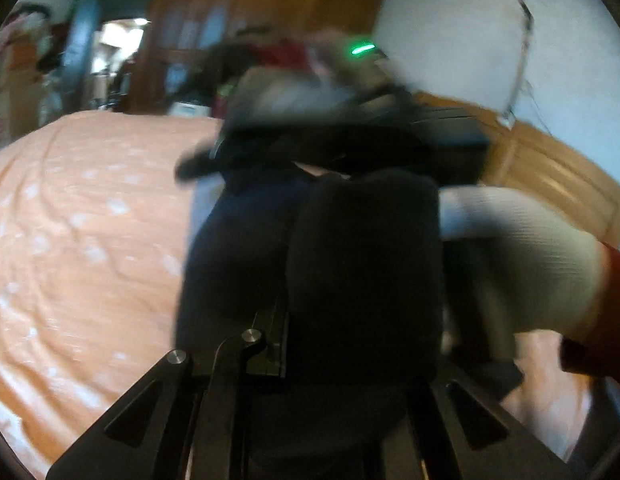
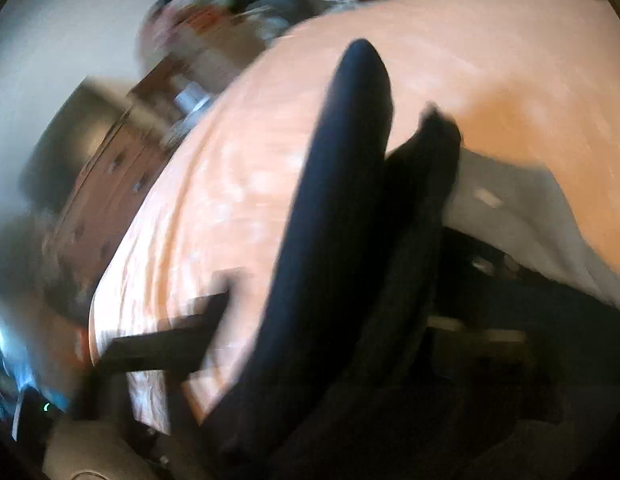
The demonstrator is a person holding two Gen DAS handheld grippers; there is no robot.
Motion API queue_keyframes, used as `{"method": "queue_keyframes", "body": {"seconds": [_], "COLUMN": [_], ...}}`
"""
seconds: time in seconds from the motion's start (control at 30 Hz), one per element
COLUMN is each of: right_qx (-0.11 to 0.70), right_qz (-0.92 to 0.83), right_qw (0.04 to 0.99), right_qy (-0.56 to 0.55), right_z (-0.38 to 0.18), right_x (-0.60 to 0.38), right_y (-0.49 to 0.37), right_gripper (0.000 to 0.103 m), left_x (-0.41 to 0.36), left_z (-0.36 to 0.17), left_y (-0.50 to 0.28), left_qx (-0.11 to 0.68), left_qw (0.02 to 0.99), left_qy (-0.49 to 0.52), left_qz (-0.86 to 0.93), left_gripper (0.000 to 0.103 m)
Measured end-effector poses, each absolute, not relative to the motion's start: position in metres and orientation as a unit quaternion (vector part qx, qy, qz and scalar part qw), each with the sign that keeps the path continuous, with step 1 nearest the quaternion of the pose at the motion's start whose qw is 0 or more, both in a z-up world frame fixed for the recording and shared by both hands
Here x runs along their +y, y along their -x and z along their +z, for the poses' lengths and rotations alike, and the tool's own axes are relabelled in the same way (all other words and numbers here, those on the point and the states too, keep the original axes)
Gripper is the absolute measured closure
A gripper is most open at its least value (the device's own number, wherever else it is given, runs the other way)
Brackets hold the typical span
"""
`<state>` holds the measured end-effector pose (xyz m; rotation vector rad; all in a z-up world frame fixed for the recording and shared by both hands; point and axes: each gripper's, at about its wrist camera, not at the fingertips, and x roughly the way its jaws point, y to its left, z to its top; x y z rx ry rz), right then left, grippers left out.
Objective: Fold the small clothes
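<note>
Both views heavily blurred: a dark sock (image 1: 362, 276) hangs over the left claw (image 1: 350, 320), above the peach bed (image 1: 90, 220), a gloved hand (image 1: 530, 256) beside it; the right claw (image 2: 350, 240) carries dark socks (image 2: 334, 184); whether either claw is clamped cannot be told.

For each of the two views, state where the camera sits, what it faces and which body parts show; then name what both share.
Left wrist: on the left tool, facing dark sock-like cloth, a white-gloved hand and red sleeve.
Right wrist: on the right tool, facing dark navy cloth; no body part is clear.
Shared: the orange patterned bedspread.
</note>
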<state>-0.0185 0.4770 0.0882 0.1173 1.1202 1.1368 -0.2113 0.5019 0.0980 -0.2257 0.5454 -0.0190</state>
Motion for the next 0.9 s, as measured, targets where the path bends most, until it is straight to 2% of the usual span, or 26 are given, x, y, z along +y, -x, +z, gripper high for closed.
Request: {"method": "queue_keyframes", "body": {"seconds": [0.1,0.23,0.43,0.6,0.73,0.87,0.9], "right_qx": [0.508,0.491,0.519,0.564,0.562,0.573,0.577], "right_qz": [0.487,0.482,0.456,0.449,0.475,0.473,0.474], "right_qw": [0.700,0.697,0.682,0.639,0.610,0.598,0.593], "right_qy": [-0.124,-0.203,-0.240,-0.268,-0.295,-0.301,-0.303], "right_z": [0.060,0.054,0.029,-0.013,-0.026,-0.019,-0.016], "right_x": [0.417,0.344,0.261,0.237,0.233,0.224,0.220], "right_y": [0.009,0.004,-0.026,-0.050,-0.055,-0.050,-0.045], "right_gripper": [0.089,0.089,0.090,0.092,0.092,0.082,0.074], "left_x": [0.477,0.422,0.339,0.286,0.269,0.268,0.270], "left_z": [0.089,0.090,0.082,0.064,0.037,0.034,0.036], "left_y": [0.200,0.185,0.144,0.117,0.107,0.109,0.114], "left_qx": [0.295,0.319,0.372,0.412,0.445,0.450,0.451], "left_qw": [0.951,0.942,0.912,0.889,0.875,0.872,0.872], "left_qy": [0.088,0.047,0.016,0.014,0.012,0.010,0.011], "left_qz": [-0.037,-0.095,-0.170,-0.199,-0.190,-0.190,-0.192], "left_gripper": [0.095,0.095,0.089,0.074,0.065,0.059,0.059]}}
